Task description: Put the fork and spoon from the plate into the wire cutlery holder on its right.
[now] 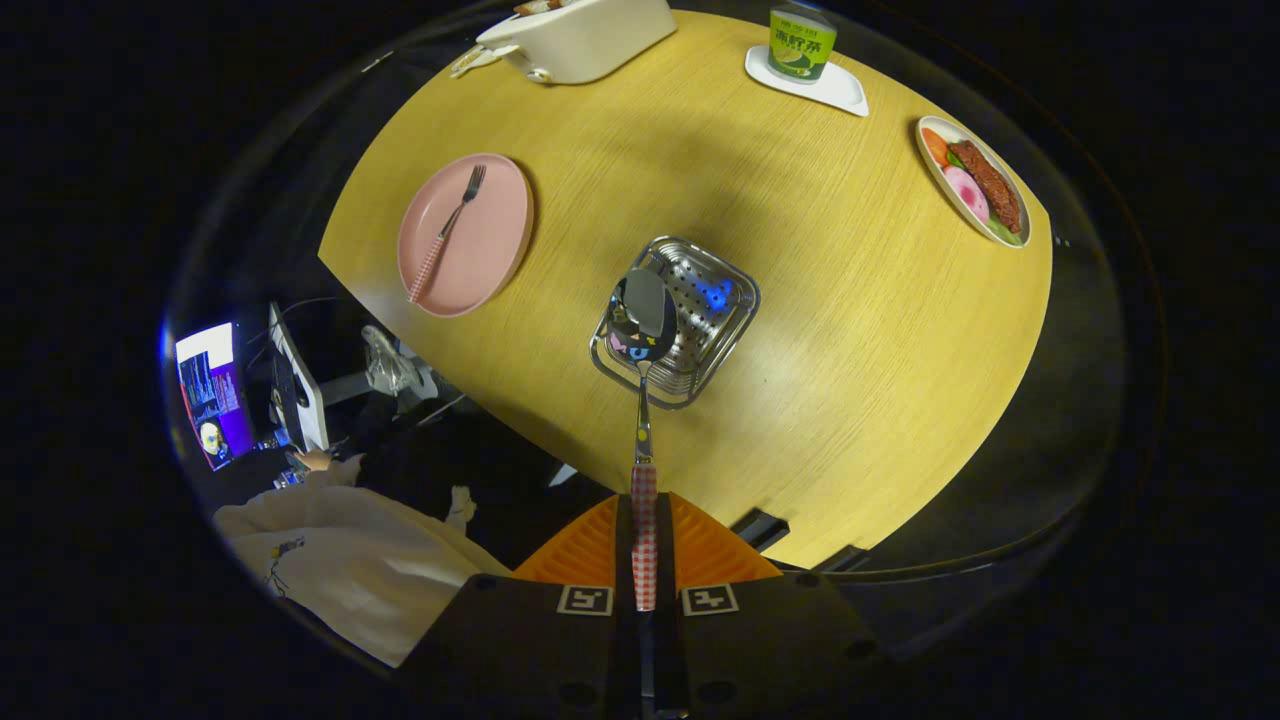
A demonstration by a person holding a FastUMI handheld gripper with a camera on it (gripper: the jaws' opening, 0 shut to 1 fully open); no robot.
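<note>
1 of 2 utensils: the spoon [643, 330] is held by its checked handle, bowl hanging over the wire cutlery holder [676, 320].
Fingers: the gripper [644, 540] is clenched on the spoon handle — both fingers press its sides.
Fork: the fork [447, 232] lies on the pink plate [466, 234], to the holder's left, well apart from it.
Risk 1: the bowl sits over the holder's near rim; lowered off-centre it may catch the wire and tip the holder.
Risk 2: let go too high, the spoon may bounce out onto the table [820, 330].
Risk 3: the thin handle could pivot in the grip — judged, not seen.
</note>
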